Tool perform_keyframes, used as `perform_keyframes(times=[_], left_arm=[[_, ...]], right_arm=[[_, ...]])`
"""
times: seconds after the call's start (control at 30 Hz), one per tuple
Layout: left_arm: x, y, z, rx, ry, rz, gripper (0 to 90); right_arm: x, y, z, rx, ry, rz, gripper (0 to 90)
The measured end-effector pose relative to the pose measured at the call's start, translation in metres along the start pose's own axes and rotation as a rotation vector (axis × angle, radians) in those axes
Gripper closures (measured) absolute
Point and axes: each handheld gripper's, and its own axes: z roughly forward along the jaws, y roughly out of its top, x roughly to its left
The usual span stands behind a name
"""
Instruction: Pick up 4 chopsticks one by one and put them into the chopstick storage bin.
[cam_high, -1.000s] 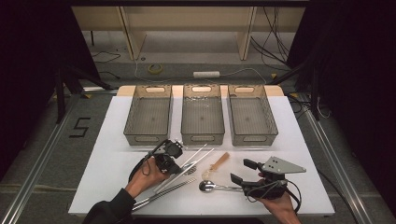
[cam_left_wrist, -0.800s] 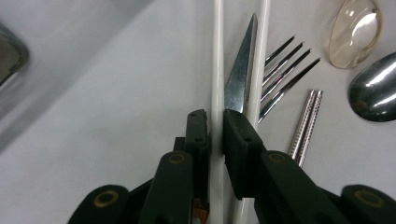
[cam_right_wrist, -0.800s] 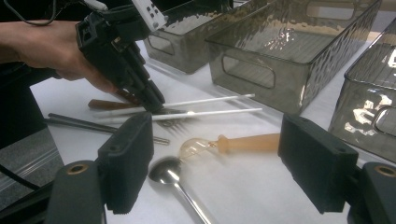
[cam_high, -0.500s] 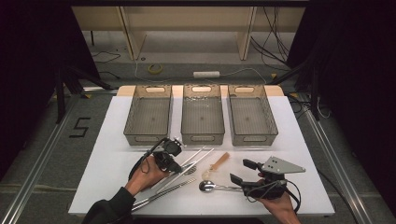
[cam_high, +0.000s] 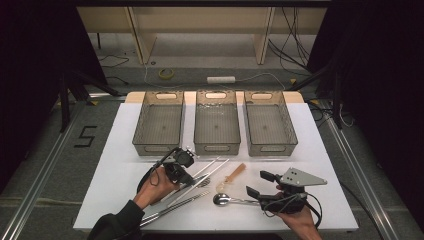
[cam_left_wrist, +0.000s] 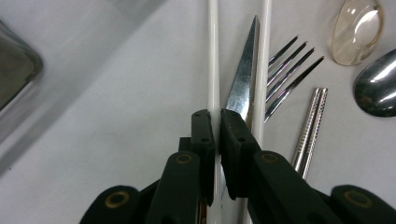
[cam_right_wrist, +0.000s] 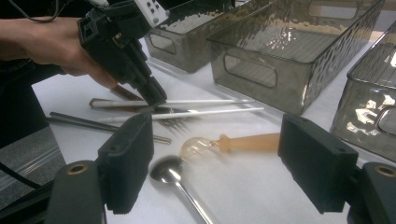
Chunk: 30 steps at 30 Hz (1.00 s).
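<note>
High view first: three grey bins (cam_high: 159, 125) stand in a row at the back of the white table (cam_high: 110, 175), and none appears to hold any cutlery, so the sorting looks barely begun. At the left, the left gripper (cam_high: 186, 176) points down into the loose pile, its jaws having just been closing; the left gripper view shows them pinched on one white chopstick (cam_left_wrist: 213, 70), which lies flat on the table. Just beside it lie a knife (cam_left_wrist: 243, 79), a second white chopstick (cam_left_wrist: 265, 56), a fork (cam_left_wrist: 287, 70) and metal chopsticks (cam_left_wrist: 310, 126). Further right, a clear spoon (cam_high: 231, 179) with a tan handle and a steel spoon (cam_high: 223, 199) wait. At the far right, the right gripper (cam_high: 256, 185) hovers wide open, holding nothing. Every piece is yet to be lifted and binned.
</note>
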Motion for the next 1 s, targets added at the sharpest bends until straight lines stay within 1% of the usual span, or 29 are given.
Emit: perform_keyframes(times=[0.1,0.17,0.2,0.27,0.33,0.37,0.57,0.8,0.87,0.9,1.0], left_arm=[[-0.001,0.0,-0.005,-0.011,-0.001,0.008,84.0],[-0.001,0.0,-0.008,-0.004,-0.003,0.017,84.0],[-0.001,-0.001,-0.009,-0.011,-0.001,0.015,84.0],[0.0,-0.002,-0.012,-0.007,-0.011,0.019,84.1],[-0.001,-0.003,-0.015,-0.016,-0.011,0.021,84.1],[-0.001,-0.003,-0.017,-0.018,-0.013,0.029,84.1],[-0.004,-0.004,-0.027,-0.071,-0.009,0.03,84.3],[-0.004,-0.005,-0.034,-0.088,-0.01,0.043,84.4],[-0.004,-0.005,-0.038,-0.093,-0.012,0.042,84.4],[-0.004,-0.005,-0.04,-0.106,-0.011,0.037,84.4],[0.0,-0.005,-0.047,-0.115,-0.012,0.033,84.3]], right_arm=[[0.0,0.0,0.0,0.002,0.0,0.001,27.9],[0.0,0.0,0.0,0.002,0.0,-0.001,27.9],[0.0,0.0,0.0,0.002,0.001,-0.001,27.9],[0.0,0.0,0.0,0.002,0.001,-0.001,28.0],[0.0,0.0,0.0,0.002,0.002,-0.001,28.0],[0.0,0.0,0.0,0.002,0.002,-0.001,28.0],[0.001,0.0,0.0,0.003,0.004,-0.002,27.9],[0.0,0.0,0.0,0.003,0.003,0.0,28.0],[0.0,0.0,0.0,0.005,0.003,0.001,28.0],[0.0,0.0,0.0,0.004,0.002,0.002,28.0],[0.0,0.0,0.0,0.001,0.002,0.002,28.0]])
